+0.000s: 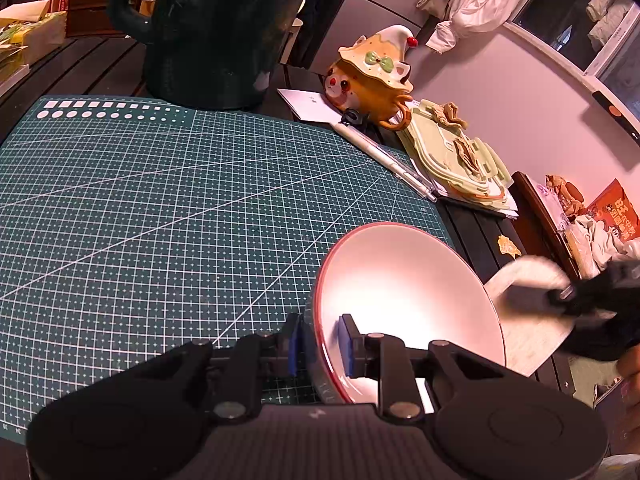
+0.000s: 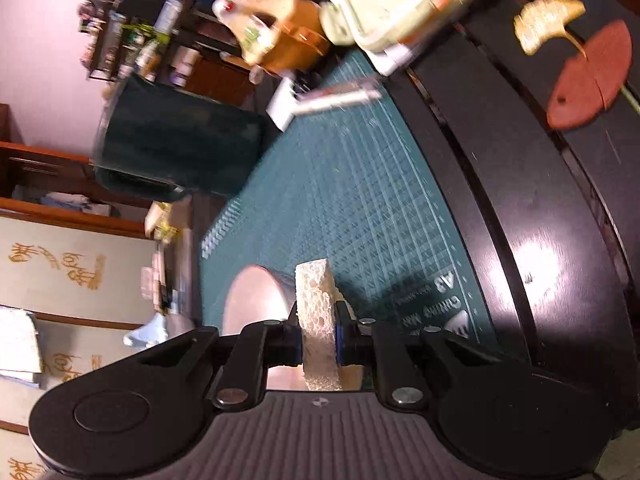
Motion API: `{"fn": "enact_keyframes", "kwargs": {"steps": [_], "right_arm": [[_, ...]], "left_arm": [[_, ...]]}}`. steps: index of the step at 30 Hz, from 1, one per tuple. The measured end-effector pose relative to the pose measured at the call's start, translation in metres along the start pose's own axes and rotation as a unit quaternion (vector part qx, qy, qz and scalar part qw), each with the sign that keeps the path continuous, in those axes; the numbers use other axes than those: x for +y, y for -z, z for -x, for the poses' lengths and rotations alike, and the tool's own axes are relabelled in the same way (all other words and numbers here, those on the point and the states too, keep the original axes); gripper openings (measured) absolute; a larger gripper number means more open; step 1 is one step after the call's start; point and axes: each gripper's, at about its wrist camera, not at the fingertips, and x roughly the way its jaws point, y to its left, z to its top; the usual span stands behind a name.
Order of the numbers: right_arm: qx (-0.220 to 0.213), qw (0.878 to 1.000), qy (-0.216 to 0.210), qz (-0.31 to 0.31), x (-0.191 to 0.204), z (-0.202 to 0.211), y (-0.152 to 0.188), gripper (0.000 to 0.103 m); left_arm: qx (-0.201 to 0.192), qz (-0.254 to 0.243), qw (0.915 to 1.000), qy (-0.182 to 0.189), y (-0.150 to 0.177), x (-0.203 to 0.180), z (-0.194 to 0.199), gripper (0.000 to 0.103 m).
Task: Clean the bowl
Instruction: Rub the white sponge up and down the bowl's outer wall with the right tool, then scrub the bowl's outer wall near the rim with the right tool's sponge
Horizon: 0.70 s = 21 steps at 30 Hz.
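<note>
A white bowl [image 1: 408, 292] with a red rim is tilted on its side at the right edge of the green cutting mat [image 1: 160, 208]. My left gripper [image 1: 320, 346] is shut on the bowl's rim, one pad inside and one outside. My right gripper [image 2: 318, 340] is shut on a pale sponge [image 2: 316, 320]. In the left wrist view the right gripper [image 1: 592, 304] and its blurred sponge [image 1: 528, 280] are just right of the bowl, apart from its inside. In the right wrist view the bowl [image 2: 256, 304] is just left of the sponge.
A big dark green mug [image 1: 216, 32] stands behind the mat. A cat-shaped orange teapot [image 1: 368, 80], a white pen [image 1: 388, 160], a pale green stacked tray [image 1: 456, 156] and snack packets [image 1: 600, 216] lie at the right. The dark table [image 2: 532, 208] carries a red leaf-shaped coaster [image 2: 588, 80].
</note>
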Motion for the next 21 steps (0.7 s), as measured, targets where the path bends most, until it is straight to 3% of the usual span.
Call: {"fn": "enact_keyframes", "kwargs": {"steps": [5,10,17,21], "right_arm": [[-0.016,1.000,-0.016,0.002,0.003,0.008,-0.003,0.013],[0.027,0.999,0.028,-0.006,-0.006,-0.016,0.002,0.013],[-0.014,1.000,-0.019,-0.002,0.002,0.011,-0.003,0.013],[-0.015,1.000,-0.020,-0.004,0.002,0.012,-0.003,0.013]], "left_arm": [[0.000,0.000,1.0000,0.000,0.001,0.000,0.000,0.021],[-0.001,0.002,1.0000,0.001,0.001,0.000,0.000,0.021],[0.000,0.003,1.0000,0.002,0.001,0.001,0.001,0.021],[-0.001,0.005,1.0000,0.002,0.001,0.001,0.001,0.021]]}}
